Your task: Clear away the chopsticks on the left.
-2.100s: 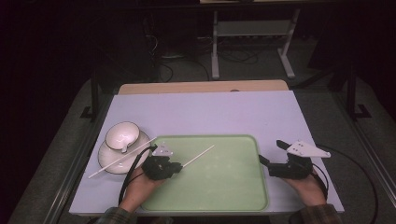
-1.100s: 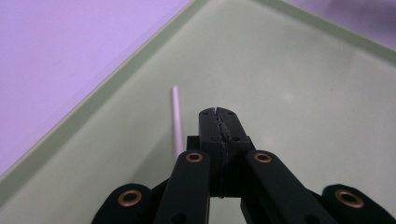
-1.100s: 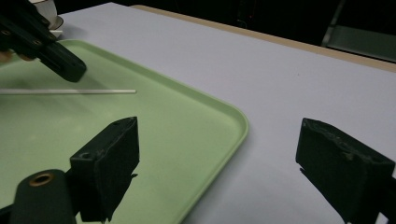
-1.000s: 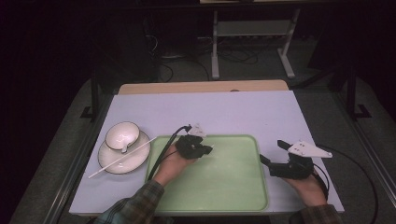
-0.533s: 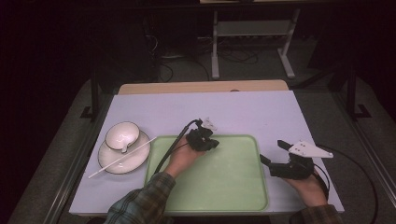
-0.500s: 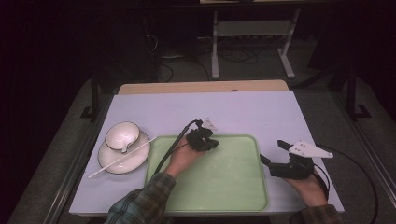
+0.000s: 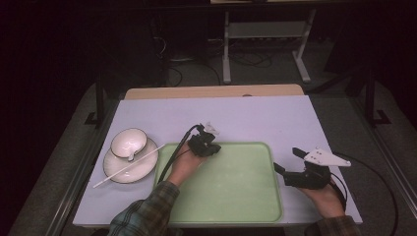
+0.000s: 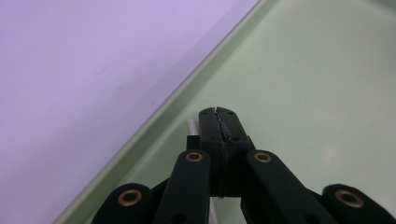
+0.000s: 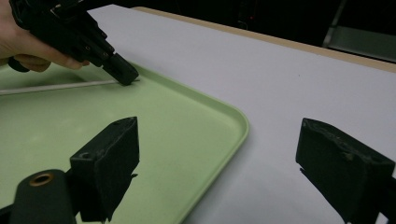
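The left gripper (image 7: 212, 146) sits low over the far left corner of the green tray (image 7: 246, 196), its jaws pressed together on one end of a thin white chopstick (image 9: 56, 86). In the right gripper view that stick lies nearly flat along the tray floor, close to the far rim, running away from the clamped tips. The second white chopstick (image 7: 125, 168) rests across a white saucer (image 7: 129, 167) that carries a small bowl (image 7: 127, 143), left of the tray on the pale table (image 7: 275, 118). The right gripper (image 7: 287, 166) hovers just beside the tray's right edge, jaws wide apart and holding nothing.
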